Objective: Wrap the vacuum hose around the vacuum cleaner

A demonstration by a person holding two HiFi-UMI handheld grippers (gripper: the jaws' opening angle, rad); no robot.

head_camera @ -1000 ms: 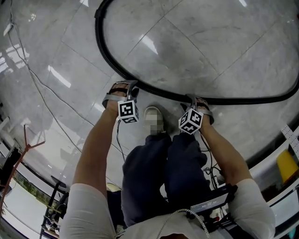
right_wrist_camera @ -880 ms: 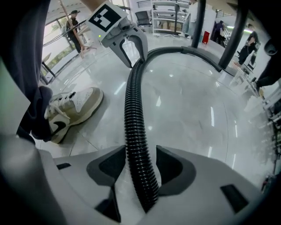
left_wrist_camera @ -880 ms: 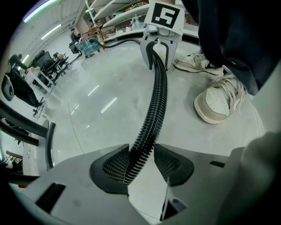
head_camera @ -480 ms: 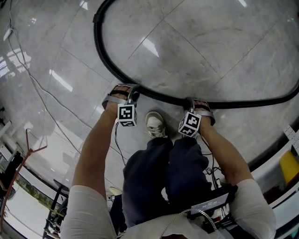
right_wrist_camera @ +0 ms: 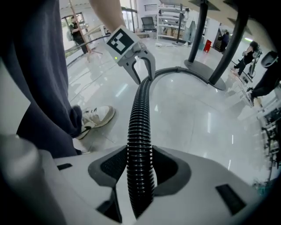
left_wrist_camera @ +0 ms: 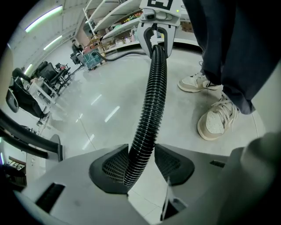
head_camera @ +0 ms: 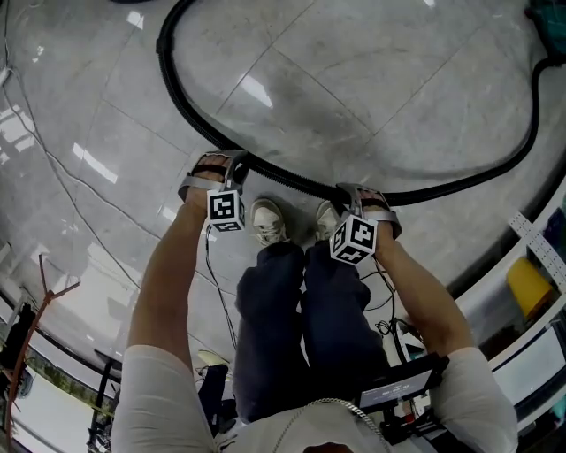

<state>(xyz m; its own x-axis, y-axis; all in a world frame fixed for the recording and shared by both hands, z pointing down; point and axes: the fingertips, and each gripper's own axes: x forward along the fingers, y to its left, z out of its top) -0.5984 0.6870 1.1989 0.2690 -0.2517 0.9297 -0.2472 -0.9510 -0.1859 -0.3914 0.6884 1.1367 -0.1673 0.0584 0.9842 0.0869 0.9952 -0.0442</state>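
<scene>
The black ribbed vacuum hose (head_camera: 292, 183) lies in a wide loop on the marble floor, and a short stretch of it hangs raised between my two grippers. My left gripper (head_camera: 232, 165) has the hose (left_wrist_camera: 151, 101) between its jaws. The hose leans on one pad and a gap shows at the other. My right gripper (head_camera: 354, 195) is closing, and both pads touch the hose (right_wrist_camera: 139, 127) that runs straight through it. The hose's far end leads to a teal machine (head_camera: 550, 19) at the top right edge.
The person's two pale shoes (head_camera: 267, 221) stand just behind the held stretch. A thin white cable (head_camera: 80, 181) trails over the floor at left. White shelving with a yellow item (head_camera: 529, 285) stands at right. A dark post on a round base (right_wrist_camera: 198, 41) rises beyond the left gripper.
Both grippers and the stretch of hose between them have shifted a little left and up in the head view. A second shoe and more of the hose's right bend now show.
</scene>
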